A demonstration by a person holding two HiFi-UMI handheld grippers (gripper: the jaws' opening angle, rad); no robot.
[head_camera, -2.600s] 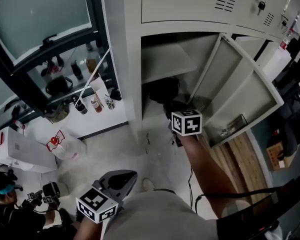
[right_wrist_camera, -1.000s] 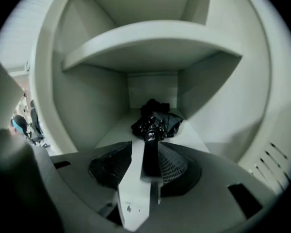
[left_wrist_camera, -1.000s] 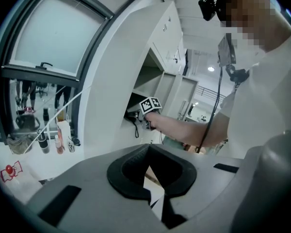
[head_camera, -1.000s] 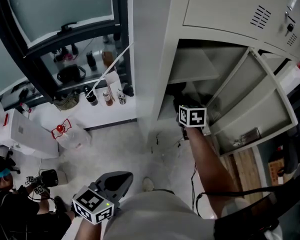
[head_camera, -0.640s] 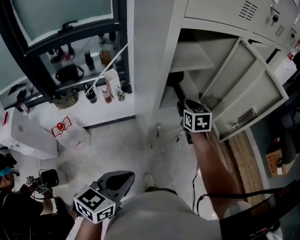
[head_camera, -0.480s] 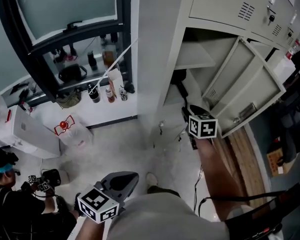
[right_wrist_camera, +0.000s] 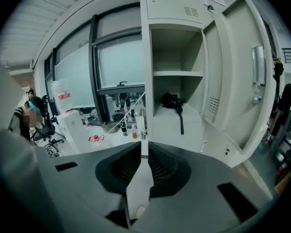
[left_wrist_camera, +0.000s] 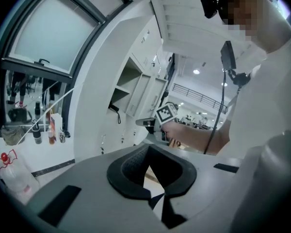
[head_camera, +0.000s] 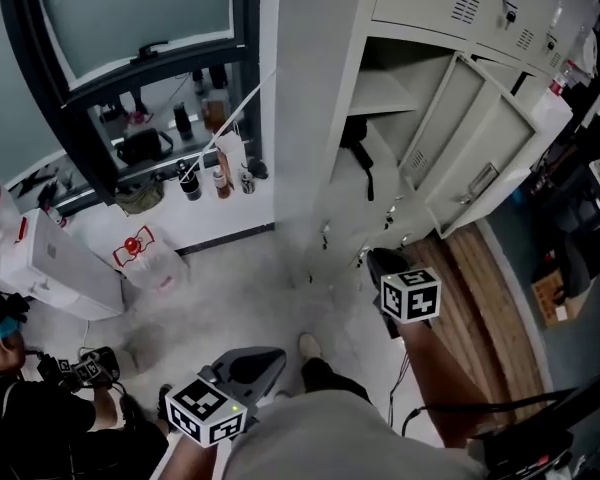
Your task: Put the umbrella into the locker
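The black folded umbrella (head_camera: 354,136) lies on the lower shelf of the open grey locker (head_camera: 310,118), its strap hanging over the front edge. The right gripper view shows the umbrella (right_wrist_camera: 171,101) there too, well ahead of the jaws. My right gripper (head_camera: 379,259) hovers over the floor in front of the locker, away from the umbrella. Its jaws are closing to a narrow slit with nothing between them (right_wrist_camera: 144,152). My left gripper (head_camera: 263,359) hangs low by my body, shut and empty (left_wrist_camera: 145,150). The locker door (head_camera: 480,138) stands swung open to the right.
Left of the locker, a window ledge (head_camera: 230,218) carries several bottles (head_camera: 188,180). A white bag with a red tag (head_camera: 145,253) and a white box (head_camera: 50,268) sit on the floor. A seated person (head_camera: 15,418) is at lower left. More closed locker doors (head_camera: 460,3) run above.
My right gripper has drawn back out of the locker toward me and its jaws have narrowed. The umbrella stays on the locker shelf. My left gripper has shifted slightly.
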